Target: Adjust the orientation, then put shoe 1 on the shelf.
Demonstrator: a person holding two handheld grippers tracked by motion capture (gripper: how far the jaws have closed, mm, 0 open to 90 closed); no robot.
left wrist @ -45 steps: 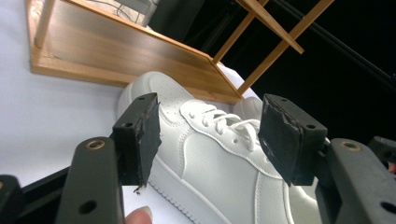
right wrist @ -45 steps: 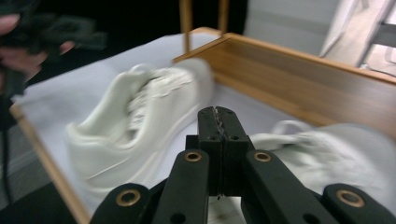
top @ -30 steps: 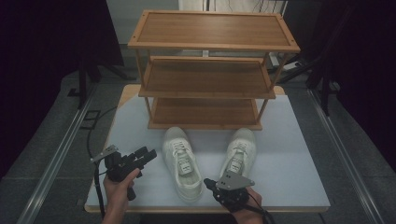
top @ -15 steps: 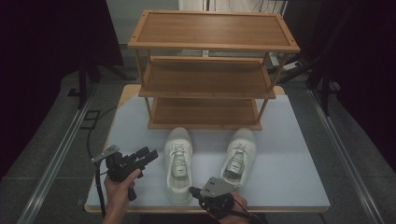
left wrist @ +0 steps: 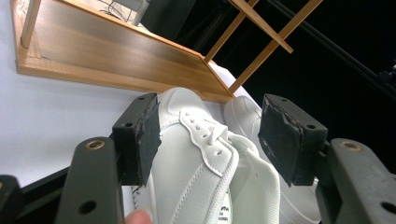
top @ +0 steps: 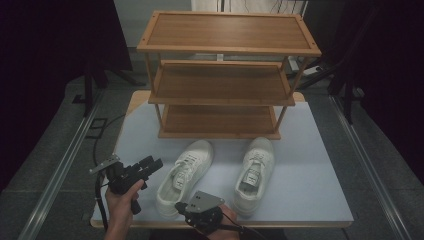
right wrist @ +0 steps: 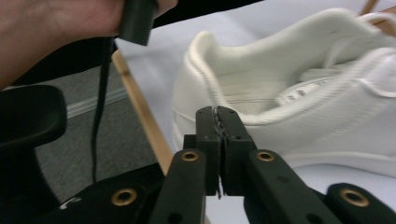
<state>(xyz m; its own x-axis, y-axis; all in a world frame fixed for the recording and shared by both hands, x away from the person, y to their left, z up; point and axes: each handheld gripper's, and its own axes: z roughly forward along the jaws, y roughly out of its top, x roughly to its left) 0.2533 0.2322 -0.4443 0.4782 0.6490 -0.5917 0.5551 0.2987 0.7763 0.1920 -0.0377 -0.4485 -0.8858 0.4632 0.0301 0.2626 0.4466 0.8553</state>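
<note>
Down at six o'clock, hiding partly past the table (top: 300, 150) edge: right gripper (top: 181, 206), jaws nearly together, just starting to part, gripping nothing, sitting close behind the left shoe's (top: 184, 175) padded heel. Waiting wide open at eight o'clock: left gripper (top: 152, 165), beside that soft white laced shoe. Standing behind: wooden rack (top: 225, 75).
</note>
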